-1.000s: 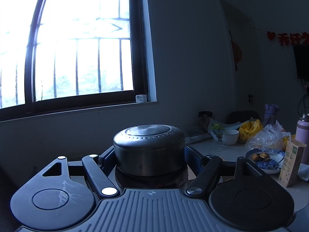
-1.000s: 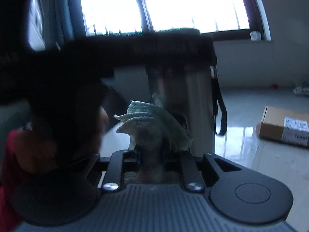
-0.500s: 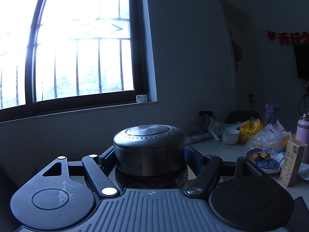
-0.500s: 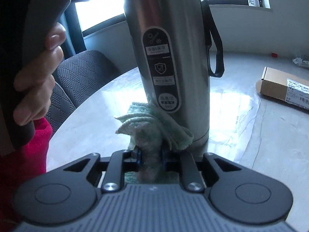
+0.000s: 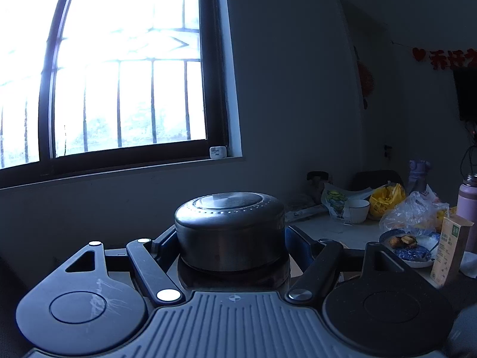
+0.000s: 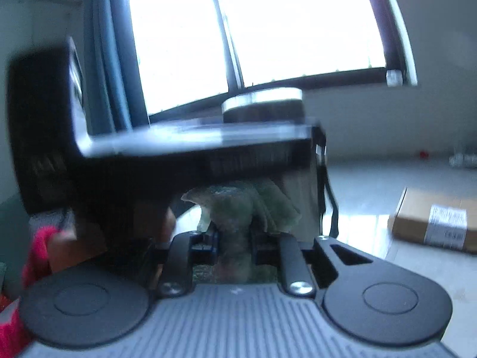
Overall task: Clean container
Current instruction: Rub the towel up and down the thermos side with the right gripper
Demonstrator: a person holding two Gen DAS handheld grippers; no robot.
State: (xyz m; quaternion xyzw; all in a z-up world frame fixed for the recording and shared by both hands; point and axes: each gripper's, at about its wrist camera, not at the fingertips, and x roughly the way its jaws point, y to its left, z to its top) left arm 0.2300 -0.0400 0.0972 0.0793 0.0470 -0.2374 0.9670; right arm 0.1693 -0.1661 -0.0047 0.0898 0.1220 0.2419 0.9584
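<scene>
My left gripper [image 5: 229,238] is shut on a steel thermos flask, gripping just under its round metal lid [image 5: 229,226]. In the right wrist view the same flask [image 6: 298,179] stands upright, its lid [image 6: 262,104] near the window line, with my left gripper's body [image 6: 179,155] crossing in front of it. My right gripper [image 6: 232,232] is shut on a bunched green cloth [image 6: 238,208], which presses against the flask's upper body just below the left gripper. The view is blurred by motion.
A pale round table [image 6: 372,194] carries a cardboard box [image 6: 435,223] at the right. The left wrist view shows a bowl of food [image 5: 411,247], a carton [image 5: 450,247], bags [image 5: 411,208] and a pink bottle [image 5: 468,203]. A window [image 5: 119,74] is behind.
My right gripper with the cloth has moved up the flask from its lower body to just under the left gripper. The left gripper holds the flask still.
</scene>
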